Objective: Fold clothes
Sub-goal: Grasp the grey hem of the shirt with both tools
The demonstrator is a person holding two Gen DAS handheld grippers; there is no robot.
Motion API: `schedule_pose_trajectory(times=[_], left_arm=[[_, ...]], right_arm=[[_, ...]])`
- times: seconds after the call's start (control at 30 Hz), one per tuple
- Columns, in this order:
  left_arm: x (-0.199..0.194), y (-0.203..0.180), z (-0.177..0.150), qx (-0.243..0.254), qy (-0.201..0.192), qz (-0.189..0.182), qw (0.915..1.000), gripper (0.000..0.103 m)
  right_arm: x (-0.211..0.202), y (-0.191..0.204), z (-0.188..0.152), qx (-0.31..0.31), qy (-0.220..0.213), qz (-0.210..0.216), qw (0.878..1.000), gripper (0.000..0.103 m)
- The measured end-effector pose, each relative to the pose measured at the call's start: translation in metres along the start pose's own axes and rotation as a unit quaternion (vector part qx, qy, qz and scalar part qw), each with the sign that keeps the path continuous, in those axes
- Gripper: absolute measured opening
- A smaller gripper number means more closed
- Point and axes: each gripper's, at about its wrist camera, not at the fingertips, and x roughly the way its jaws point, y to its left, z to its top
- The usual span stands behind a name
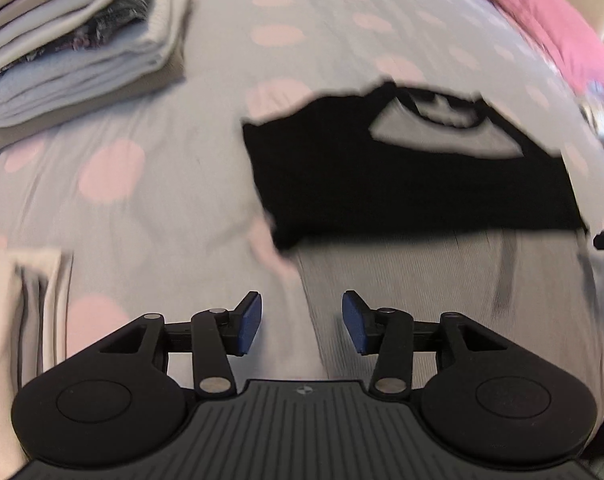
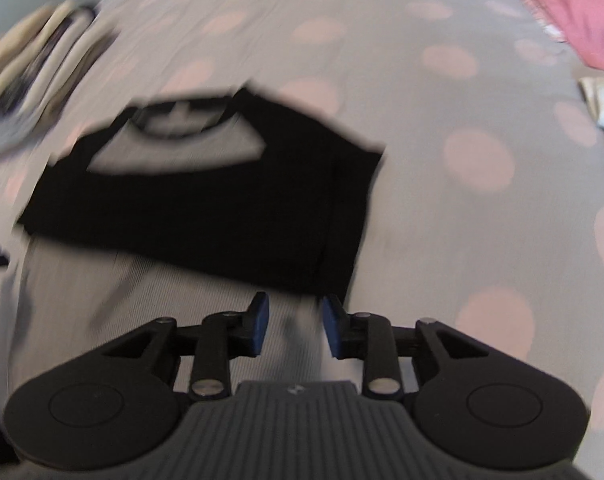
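A shirt with a grey striped body point(image 1: 442, 280) and black sleeves point(image 1: 402, 184) lies flat on the bed, the black sleeves folded across its chest below the collar point(image 1: 442, 112). My left gripper point(image 1: 301, 326) is open and empty, hovering over the shirt's lower left edge. In the right wrist view the same shirt shows black sleeves point(image 2: 206, 208) over the grey body point(image 2: 150, 296). My right gripper point(image 2: 295, 326) is open and empty, just below the black fold's lower right corner. Both views are motion-blurred.
The bed cover point(image 1: 162, 200) is grey with pink dots. A stack of folded clothes point(image 1: 74, 52) sits at the far left, also in the right wrist view point(image 2: 34, 72). Folded beige cloth point(image 1: 18, 320) lies near left. A pink pillow point(image 1: 542, 20) is far right.
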Motion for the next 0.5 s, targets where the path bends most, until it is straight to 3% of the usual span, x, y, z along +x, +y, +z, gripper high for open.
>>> schedule_pose_trajectory(times=[0.27,0.5], left_arm=[[-0.008,-0.015,-0.077,0.004,0.038,0.008,0.9992,0.043],[-0.007,-0.028,-0.112,0.023,0.07,0.015,0.9972,0.043]], right_arm=[[-0.008,0.015,-0.081,-0.006,0.05,0.005,0.999,0.034],[-0.007,0.031,-0.128,0.0,0.071,0.002,0.997,0.042]])
